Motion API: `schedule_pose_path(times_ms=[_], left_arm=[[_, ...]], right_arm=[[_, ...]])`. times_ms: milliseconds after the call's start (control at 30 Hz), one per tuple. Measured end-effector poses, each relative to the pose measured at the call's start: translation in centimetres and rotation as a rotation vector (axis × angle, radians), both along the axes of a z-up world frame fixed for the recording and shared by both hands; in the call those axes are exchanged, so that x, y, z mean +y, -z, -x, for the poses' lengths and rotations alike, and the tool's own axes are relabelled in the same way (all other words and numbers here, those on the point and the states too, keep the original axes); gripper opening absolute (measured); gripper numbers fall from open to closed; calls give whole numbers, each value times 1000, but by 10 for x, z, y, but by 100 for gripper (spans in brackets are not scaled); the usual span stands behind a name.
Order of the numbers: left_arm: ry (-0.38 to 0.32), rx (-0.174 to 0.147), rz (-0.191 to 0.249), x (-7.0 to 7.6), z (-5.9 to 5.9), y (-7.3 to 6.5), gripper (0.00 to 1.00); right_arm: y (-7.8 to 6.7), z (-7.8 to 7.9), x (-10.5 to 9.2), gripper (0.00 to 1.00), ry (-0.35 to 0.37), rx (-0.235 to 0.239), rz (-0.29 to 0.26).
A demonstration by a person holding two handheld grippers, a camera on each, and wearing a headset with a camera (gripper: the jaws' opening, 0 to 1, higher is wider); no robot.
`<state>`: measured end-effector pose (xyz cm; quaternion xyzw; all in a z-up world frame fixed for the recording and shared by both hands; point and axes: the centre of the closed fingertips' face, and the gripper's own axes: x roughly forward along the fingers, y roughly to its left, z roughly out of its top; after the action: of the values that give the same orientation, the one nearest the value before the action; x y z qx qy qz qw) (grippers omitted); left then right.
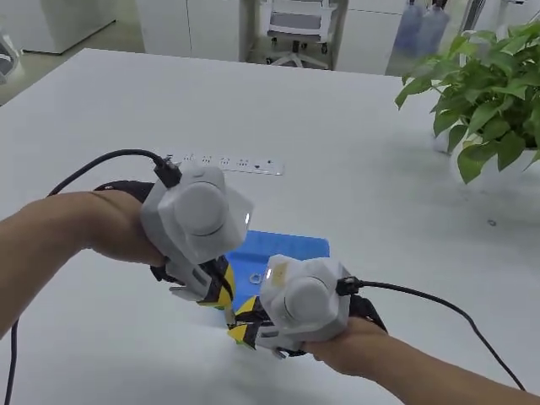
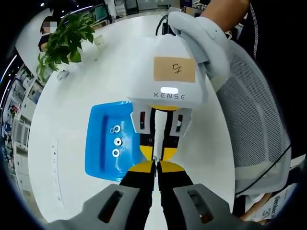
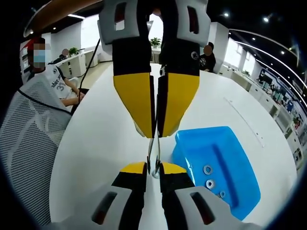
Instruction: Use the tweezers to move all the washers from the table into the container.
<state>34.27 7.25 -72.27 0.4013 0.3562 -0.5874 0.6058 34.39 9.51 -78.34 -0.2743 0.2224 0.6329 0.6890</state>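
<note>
Right gripper view: we find the right gripper (image 3: pixel 153 168) and the left gripper (image 3: pixel 157 131) tip to tip, both narrow, pinching the tweezers (image 3: pixel 151 154) between them. Three washers (image 3: pixel 210 183) lie inside the blue container (image 3: pixel 232 148) on the desk (image 3: pixel 96 143), at 4 o'clock of the grippers.

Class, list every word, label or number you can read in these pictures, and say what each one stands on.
"XENSE": printed on the white body of the right gripper, seen in the left gripper view.
On the tan label above it: one handwritten mark, which cannot be read with certainty.
On a seated person's white shirt: print too blurred to read.
On the power strip: nothing readable.
</note>
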Motion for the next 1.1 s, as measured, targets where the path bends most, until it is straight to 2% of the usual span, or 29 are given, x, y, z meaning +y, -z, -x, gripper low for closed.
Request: schedule_pose_path(times_ms=[467,767,900,967,1100], left_arm=[[-1,9,6,-1,-1,3,6],[28,17,11,-6,-1,3,6],[38,26,5,-7,-1,3,6],[39,46,8,-8,0,3,6],[53,58,11,-9,1,4,6]], right_arm=[[4,-1,-1,14,4,8,-1],[3,-1,-2,14,9,12,-8],[2,-1,-2,14,13,15,-12],[2,-1,-2,14,14,15,-12],[2,-2,-2,13,25,25,-19]])
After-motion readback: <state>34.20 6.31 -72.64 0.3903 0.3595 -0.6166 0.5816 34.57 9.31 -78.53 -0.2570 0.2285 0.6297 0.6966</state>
